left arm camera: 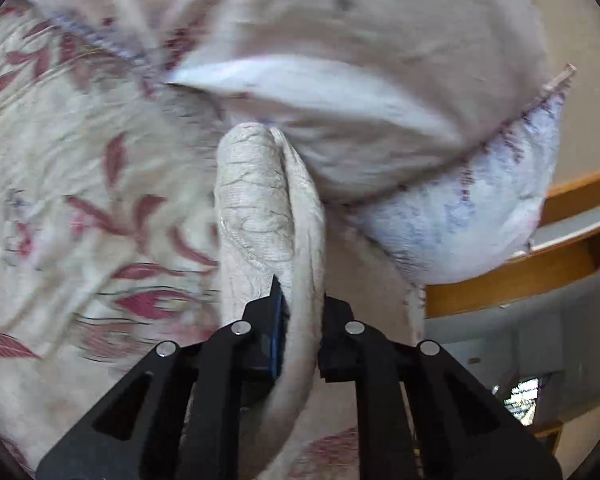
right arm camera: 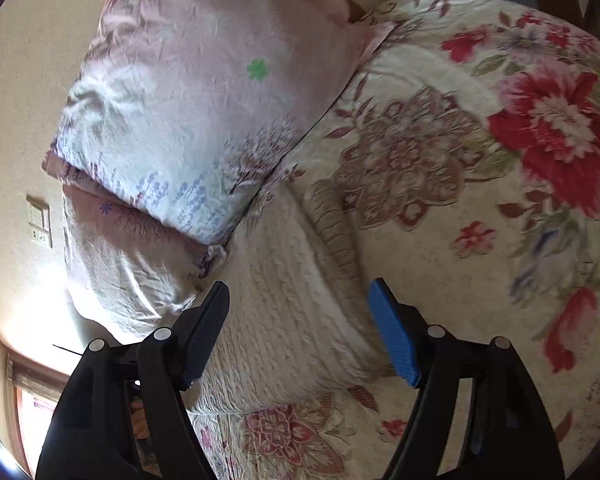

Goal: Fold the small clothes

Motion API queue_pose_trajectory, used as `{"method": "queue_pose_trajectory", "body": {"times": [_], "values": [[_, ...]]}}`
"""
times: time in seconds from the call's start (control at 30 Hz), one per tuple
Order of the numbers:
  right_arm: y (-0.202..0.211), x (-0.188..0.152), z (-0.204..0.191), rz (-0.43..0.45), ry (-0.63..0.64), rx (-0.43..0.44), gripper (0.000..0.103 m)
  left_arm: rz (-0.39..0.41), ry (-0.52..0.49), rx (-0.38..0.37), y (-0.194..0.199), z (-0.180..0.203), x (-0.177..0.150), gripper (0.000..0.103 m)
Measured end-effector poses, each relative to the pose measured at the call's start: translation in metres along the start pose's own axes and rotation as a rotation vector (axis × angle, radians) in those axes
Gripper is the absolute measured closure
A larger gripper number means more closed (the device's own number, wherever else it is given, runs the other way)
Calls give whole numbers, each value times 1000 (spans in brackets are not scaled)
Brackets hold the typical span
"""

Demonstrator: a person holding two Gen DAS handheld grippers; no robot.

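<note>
Left wrist view: looks forward along the left claw [left arm camera: 300, 320], very close to the cream knit garment [left arm camera: 260, 208], facing the pillow [left arm camera: 340, 20] across the floral bedspread [left arm camera: 60, 160].
Right wrist view: looks along the right claw [right arm camera: 300, 328], a little farther back, down onto the bed.
Shared: the pillow [right arm camera: 204, 92], the bedspread [right arm camera: 440, 200] and the garment [right arm camera: 284, 300].

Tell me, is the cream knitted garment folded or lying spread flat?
Folded, partly: the left tool pinches a doubled-over edge of the cream knitted garment, the rest lying on the quilt.
</note>
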State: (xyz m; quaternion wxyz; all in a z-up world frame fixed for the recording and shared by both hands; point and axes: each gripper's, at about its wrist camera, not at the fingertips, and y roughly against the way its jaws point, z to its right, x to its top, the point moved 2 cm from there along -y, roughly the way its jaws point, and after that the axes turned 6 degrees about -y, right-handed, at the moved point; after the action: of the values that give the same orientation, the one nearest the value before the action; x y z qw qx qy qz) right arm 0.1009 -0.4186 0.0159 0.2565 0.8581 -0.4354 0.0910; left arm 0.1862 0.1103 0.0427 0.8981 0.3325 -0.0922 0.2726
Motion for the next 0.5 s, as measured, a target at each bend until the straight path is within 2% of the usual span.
{"method": "queue_pose_trajectory", "body": {"times": [0.1, 0.17, 0.23, 0.27, 0.3, 0.33, 0.37, 0.43, 0.5], "values": [[13, 6, 13, 45, -17, -3, 29, -65, -96, -202, -38, 82, -3, 92], [17, 12, 20, 65, -36, 3, 29, -135, -106, -321, -82, 130, -13, 92], [17, 17, 23, 72, -44, 4, 29, -265, -40, -456, -130, 164, -29, 86], [18, 21, 25, 67, -43, 5, 29, -346, 17, -551, -150, 175, -39, 86], [18, 21, 25, 62, -44, 8, 29, -384, 52, -607, -157, 180, -44, 86], [19, 25, 26, 47, -48, 18, 27, -390, 55, -620, -158, 182, -47, 79], [19, 26, 27, 38, -51, 26, 20, -373, 19, -600, -152, 181, -46, 74], [16, 30, 28, 12, -62, 47, 15, -293, -69, -487, -134, 166, -36, 47], [3, 36, 30, -47, -94, 70, 14, -224, -133, -325, -117, 141, -24, 43]]}}
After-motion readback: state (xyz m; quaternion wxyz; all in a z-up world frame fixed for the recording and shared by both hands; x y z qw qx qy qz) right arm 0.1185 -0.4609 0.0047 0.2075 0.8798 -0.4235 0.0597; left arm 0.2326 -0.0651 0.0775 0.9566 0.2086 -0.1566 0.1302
